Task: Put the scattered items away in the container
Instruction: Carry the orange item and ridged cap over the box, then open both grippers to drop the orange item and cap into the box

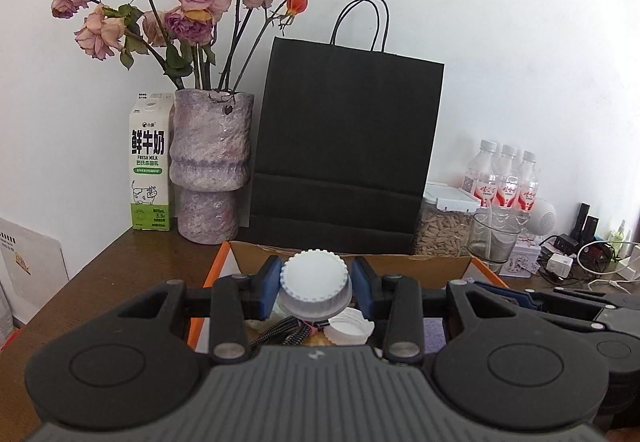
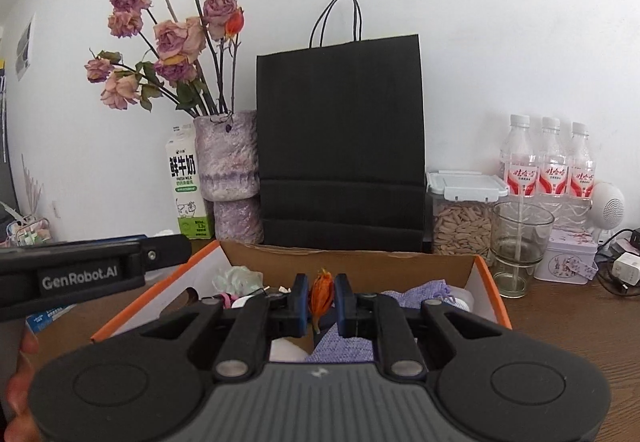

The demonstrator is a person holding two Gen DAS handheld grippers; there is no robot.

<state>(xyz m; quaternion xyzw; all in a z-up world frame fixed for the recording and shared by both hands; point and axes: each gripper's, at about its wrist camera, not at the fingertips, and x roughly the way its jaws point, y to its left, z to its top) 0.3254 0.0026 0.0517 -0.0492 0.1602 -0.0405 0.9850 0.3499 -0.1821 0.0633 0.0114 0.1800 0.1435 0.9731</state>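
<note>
My left gripper [image 1: 316, 282] is shut on a white ribbed bottle cap [image 1: 315, 284] and holds it above the open cardboard box [image 1: 440, 264] with orange edges. Below the cap, inside the box, lie another white cap [image 1: 349, 328] and a braided black cord [image 1: 280, 332]. My right gripper [image 2: 321, 298] is shut on a dried orange flower bud [image 2: 321, 292], also over the box [image 2: 360, 262]. A purple cloth pouch [image 2: 416, 292] and a pale crumpled item [image 2: 236, 280] rest inside it. The left gripper's body [image 2: 92, 270] shows at the left of the right wrist view.
Behind the box stand a black paper bag [image 1: 344, 145], a vase of dried roses [image 1: 210, 165] and a milk carton [image 1: 149, 165]. To the right are a seed jar [image 2: 462, 213], a glass [image 2: 518, 246], three water bottles [image 2: 552, 165], a small tin [image 2: 568, 258] and chargers with cables [image 1: 580, 262].
</note>
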